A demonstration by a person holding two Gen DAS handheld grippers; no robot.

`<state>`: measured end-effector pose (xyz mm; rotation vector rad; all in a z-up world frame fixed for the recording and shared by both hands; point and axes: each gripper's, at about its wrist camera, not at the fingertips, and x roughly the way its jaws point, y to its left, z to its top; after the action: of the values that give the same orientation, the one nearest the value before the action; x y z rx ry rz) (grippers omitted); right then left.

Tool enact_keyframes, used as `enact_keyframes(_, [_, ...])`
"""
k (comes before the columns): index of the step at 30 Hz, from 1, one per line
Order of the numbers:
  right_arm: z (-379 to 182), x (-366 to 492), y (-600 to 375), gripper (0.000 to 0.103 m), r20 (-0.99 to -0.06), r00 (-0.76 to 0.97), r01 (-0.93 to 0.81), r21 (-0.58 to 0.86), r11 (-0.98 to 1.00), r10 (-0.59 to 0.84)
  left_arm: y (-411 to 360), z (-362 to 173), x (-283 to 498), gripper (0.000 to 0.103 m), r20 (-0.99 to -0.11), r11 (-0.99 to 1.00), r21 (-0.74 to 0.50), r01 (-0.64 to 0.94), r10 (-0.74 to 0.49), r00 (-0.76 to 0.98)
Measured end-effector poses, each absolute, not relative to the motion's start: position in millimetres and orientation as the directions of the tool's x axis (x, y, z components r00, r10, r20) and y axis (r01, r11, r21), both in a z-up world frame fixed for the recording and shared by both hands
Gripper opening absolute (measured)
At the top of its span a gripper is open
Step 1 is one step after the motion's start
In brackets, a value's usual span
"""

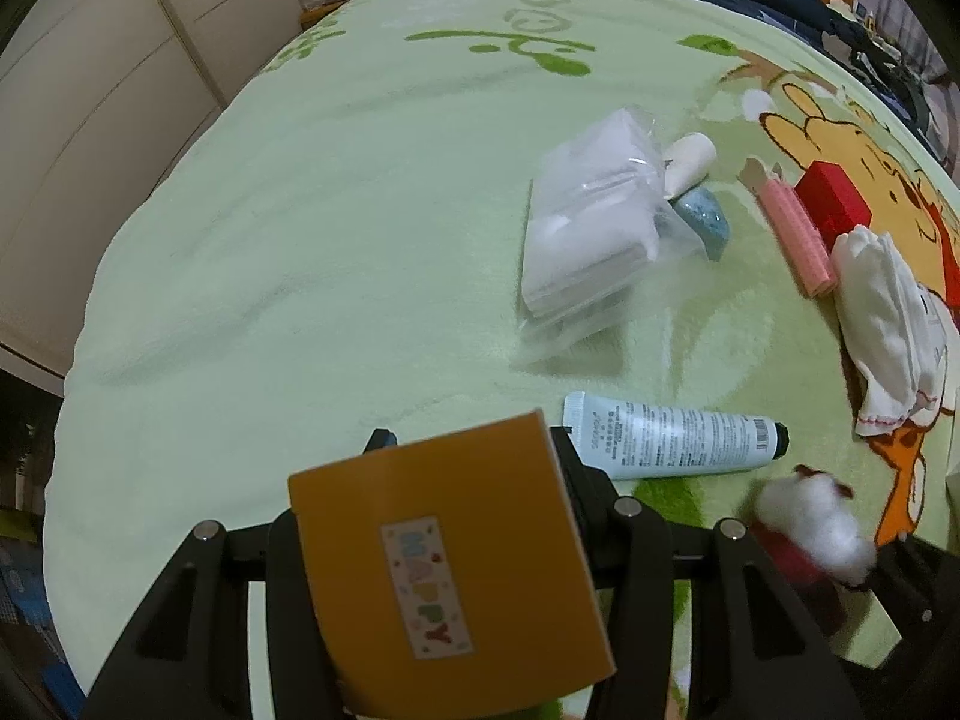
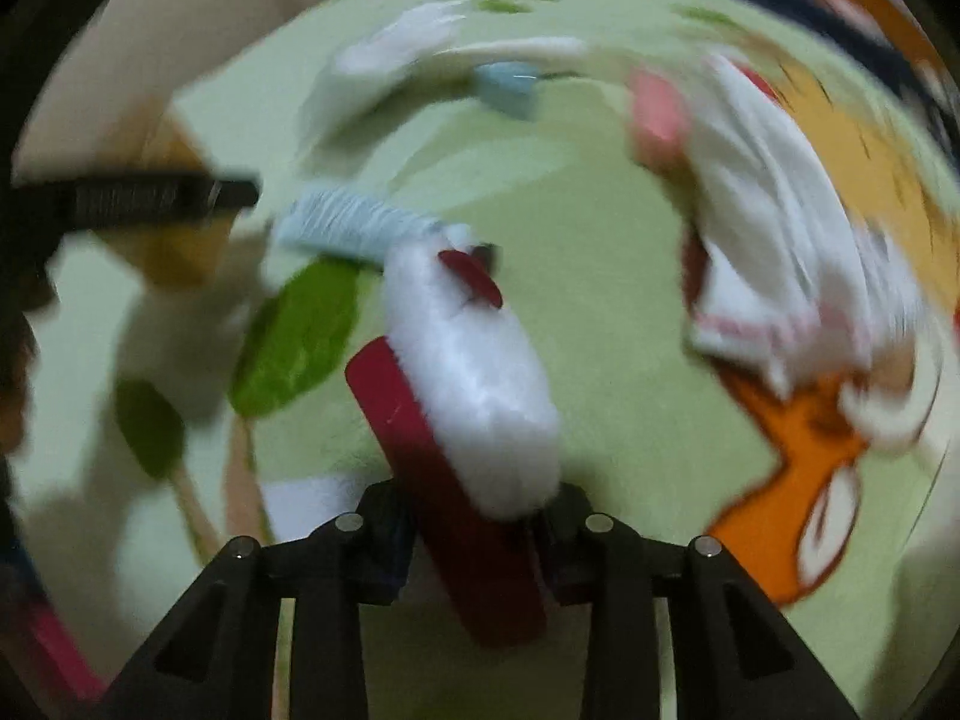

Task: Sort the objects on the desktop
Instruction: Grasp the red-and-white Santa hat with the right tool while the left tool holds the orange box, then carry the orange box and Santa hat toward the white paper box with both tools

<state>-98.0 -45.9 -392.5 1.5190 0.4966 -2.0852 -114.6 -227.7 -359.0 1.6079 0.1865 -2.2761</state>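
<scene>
My left gripper (image 1: 468, 438) is shut on an orange box (image 1: 444, 564) with a "HAPPY" label, held above the green blanket (image 1: 300, 240). My right gripper (image 2: 474, 498) is shut on a fluffy white toy with a dark red part (image 2: 474, 372); this view is blurred. The toy (image 1: 810, 531) also shows at the lower right of the left wrist view. In the right wrist view the orange box (image 2: 180, 240) and a left finger (image 2: 138, 201) sit at the far left. A pale blue tube (image 1: 672, 435) lies on the blanket just beyond the box.
A clear bag of white items (image 1: 588, 240), a small white tube (image 1: 690, 165), a blue block (image 1: 705, 219), a pink roller (image 1: 792, 234), a red box (image 1: 834, 198) and a white cloth (image 1: 894, 312) lie on the blanket. Cupboard doors (image 1: 90, 120) stand left.
</scene>
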Motion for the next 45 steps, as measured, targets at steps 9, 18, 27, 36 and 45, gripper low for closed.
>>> enact_keyframes(9, [-387, -99, -42, 0.025, -0.953, -0.205, 0.575, 0.067, -0.816, -0.223, -222, -358, -111, 0.051, -0.939, -0.929, 0.086, 0.361, -0.196, -0.282])
enact_keyframes(18, [-347, -84, 3, 0.023, -0.929, -0.25, 0.313, 0.189, -0.931, -0.273, -196, -352, -91, 0.05, -0.959, -0.947, 0.114, 0.3, -0.183, -0.215])
enact_keyframes(27, [-297, -51, 29, 0.023, -0.912, -0.324, 0.223, 0.185, -0.957, -0.252, -154, -337, -75, 0.049, -0.978, -0.973, 0.105, 0.205, -0.138, -0.157])
enact_keyframes(36, [-256, -59, 49, 0.023, -0.89, -0.388, 0.189, 0.178, -0.966, -0.24, -123, -292, -51, 0.049, -0.973, -0.981, 0.089, 0.17, -0.122, -0.196])
enact_keyframes(45, [-197, -39, 61, 0.023, -0.84, -0.481, 0.202, 0.172, -0.964, -0.25, -107, -213, -41, 0.049, -0.929, -0.978, 0.159, 0.138, -0.195, -0.315])
